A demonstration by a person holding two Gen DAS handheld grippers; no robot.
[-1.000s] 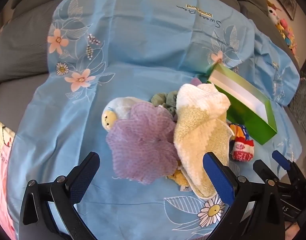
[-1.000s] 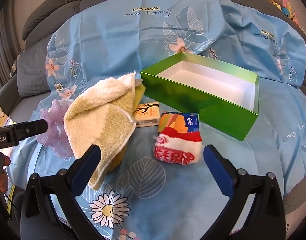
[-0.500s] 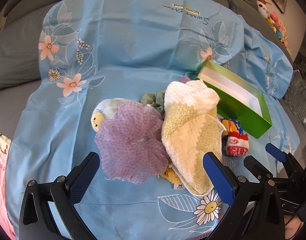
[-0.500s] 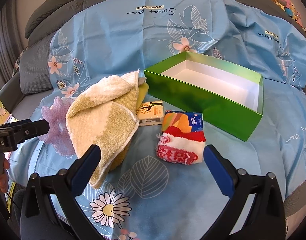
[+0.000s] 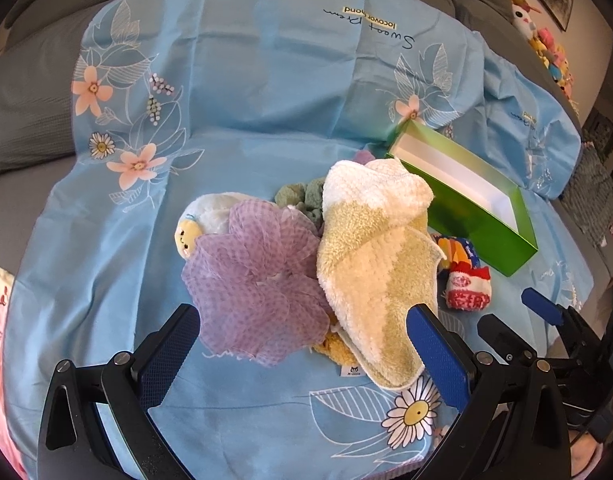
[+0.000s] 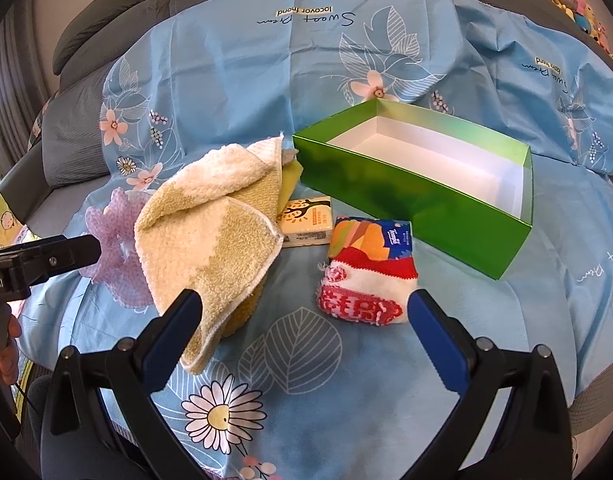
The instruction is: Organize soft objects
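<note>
- Hovering above a blue sheet point(image 5: 266, 120) spread over a sofa, left tool point(image 5: 302, 344) with jaws wide apart, holding nothing.
- Gaping likewise over the sheet, right tool point(image 6: 304, 322), nothing between its jaws.
- Heaped mid-sheet: purple mesh pouf point(image 5: 258, 280), touching a yellow-white towel point(image 5: 378, 264) on its right.
- Tucked behind the pouf, a small plush point(image 5: 198, 224) and a green scrunchie point(image 5: 300, 198).
- Lying just right of the towel: red-white sock point(image 6: 362, 292) against a tissue pack point(image 6: 370, 236); a second tissue pack point(image 6: 306, 220) partly under the towel.
- Sitting beyond them, open green box point(image 6: 406, 196), white inside, nothing in it.
</note>
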